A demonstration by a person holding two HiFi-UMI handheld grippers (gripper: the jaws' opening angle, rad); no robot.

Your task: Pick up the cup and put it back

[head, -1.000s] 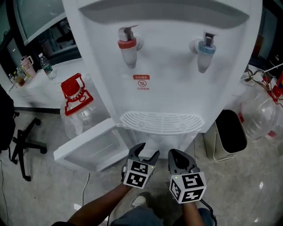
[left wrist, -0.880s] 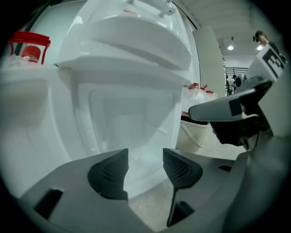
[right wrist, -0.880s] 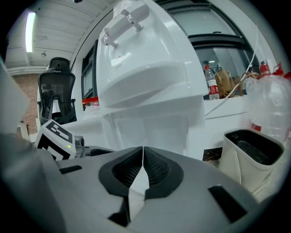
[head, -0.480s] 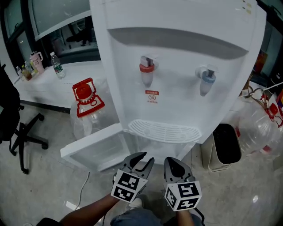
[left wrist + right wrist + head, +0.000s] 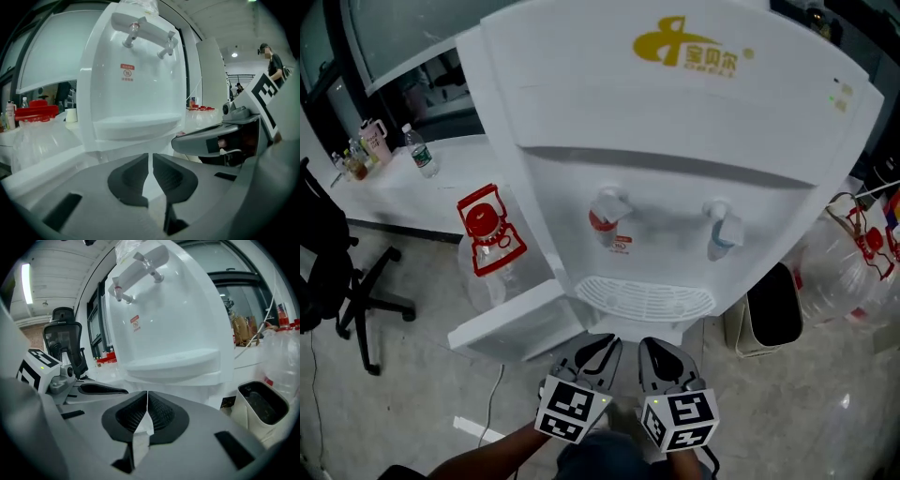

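Two grippers before a dispenser (image 5: 675, 141), side by side and well short of it.

The left gripper (image 5: 602, 345) has just been closing. Its jaws now stand at a thin slit with nothing between them. The right gripper (image 5: 651, 347), just to the right of the left one, has its jaws together and is likewise empty.

Ahead of and above both grippers is the drip tray (image 5: 645, 298). Higher still are the red tap (image 5: 602, 223) and the blue tap (image 5: 722, 230). The tray is bare, and nothing stands under either tap. Ahead and to the left of the left gripper the cabinet door (image 5: 511, 323) hangs open. No view shows the inside of the cabinet. A bin (image 5: 772, 309) stands to the right of the right gripper.

The cup cannot be placed with certainty. A small white cylinder (image 5: 71, 115), far ahead and to the left of the left gripper, may be one, but it is too small to tell.

Progress, as a judgement: neither gripper holds or touches a cup. Either the pick-up has not begun or the cup is already back in its place, and these views do not decide which. If it has not begun, all of it remains: finding the cup, opening the jaws, gripping, lifting and returning it.
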